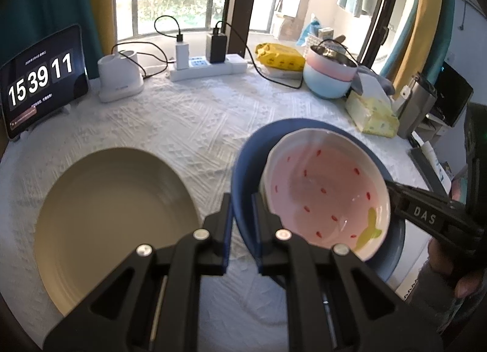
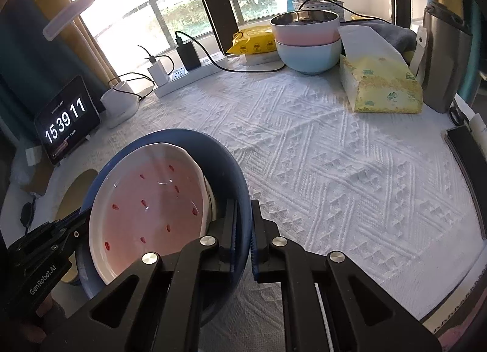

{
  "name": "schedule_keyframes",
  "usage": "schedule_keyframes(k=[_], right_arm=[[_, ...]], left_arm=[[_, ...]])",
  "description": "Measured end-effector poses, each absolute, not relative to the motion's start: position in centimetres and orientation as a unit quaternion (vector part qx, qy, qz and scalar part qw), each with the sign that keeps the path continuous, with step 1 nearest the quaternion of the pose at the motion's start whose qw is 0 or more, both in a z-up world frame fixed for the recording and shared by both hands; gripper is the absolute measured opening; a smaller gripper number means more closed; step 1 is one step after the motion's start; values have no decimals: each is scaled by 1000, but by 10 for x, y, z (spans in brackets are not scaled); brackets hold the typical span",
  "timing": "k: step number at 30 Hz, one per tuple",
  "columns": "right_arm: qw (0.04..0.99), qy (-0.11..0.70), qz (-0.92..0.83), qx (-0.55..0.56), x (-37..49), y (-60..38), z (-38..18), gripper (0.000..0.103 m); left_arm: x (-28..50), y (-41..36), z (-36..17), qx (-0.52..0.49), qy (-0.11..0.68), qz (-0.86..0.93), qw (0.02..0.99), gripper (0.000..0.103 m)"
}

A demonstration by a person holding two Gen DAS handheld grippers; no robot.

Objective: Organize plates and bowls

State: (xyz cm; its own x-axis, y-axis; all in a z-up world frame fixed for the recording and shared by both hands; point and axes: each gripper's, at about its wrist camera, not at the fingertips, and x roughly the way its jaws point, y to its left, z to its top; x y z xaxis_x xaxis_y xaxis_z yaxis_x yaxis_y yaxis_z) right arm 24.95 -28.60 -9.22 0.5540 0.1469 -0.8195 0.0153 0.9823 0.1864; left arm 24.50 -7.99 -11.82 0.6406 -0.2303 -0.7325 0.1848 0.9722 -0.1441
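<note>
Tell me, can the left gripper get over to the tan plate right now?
Probably not yet. The left gripper is shut on the blue bowl rim, sharing its weight with the right gripper. The tan plate itself lies unobstructed just beside it.

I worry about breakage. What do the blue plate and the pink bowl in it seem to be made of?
Blue plate: probably glazed ceramic or melamine; smooth, evenly coloured, soft sheen. Pink bowl: likely glazed ceramic; sharp glossy highlights, painted red seeds, white rim.
</note>
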Motion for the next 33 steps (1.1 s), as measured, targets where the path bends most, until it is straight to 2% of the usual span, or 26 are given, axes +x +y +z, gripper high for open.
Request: schedule_keyframes(k=[18, 33], right_arm=[[879, 468, 30, 90, 245, -297, -87, 9], [888, 451, 38, 83, 242, -291, -63, 9]], left_arm=[[244, -90, -117, -21, 411, -127, 903, 10], [237, -80, -96, -27, 389, -129, 912, 10]])
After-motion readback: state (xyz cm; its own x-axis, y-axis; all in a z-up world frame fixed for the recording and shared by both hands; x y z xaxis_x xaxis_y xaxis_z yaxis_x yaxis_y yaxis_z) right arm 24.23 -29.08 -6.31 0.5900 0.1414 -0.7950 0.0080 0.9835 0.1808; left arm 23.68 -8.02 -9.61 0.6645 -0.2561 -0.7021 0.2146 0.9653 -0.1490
